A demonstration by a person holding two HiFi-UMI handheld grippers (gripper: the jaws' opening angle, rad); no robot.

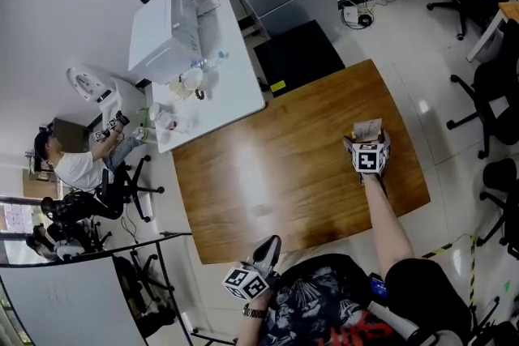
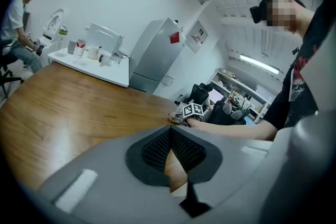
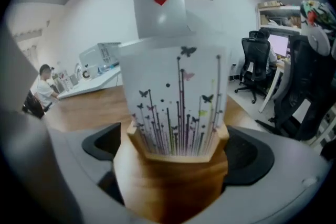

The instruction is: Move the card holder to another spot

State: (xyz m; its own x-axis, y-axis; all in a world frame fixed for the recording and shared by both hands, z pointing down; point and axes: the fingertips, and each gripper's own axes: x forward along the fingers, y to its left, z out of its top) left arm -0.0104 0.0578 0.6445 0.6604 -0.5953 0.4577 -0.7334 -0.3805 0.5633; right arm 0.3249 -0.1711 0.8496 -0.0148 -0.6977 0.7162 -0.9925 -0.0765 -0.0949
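card holder (image 3: 176, 113): upright between right tongs (image 1: 367, 142) | right tongs: apart, clear of it | left tongs (image 2: 170, 132): together

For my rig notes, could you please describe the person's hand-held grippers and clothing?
The left hand-held gripper and right hand-held gripper: grey, black textured pads, black-and-white marker cube each. Dark patterned short-sleeved shirt, wristwatch.

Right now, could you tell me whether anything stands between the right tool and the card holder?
Nothing visible does: the card holder stands directly between the open jaws of the right tool, on the wooden table.
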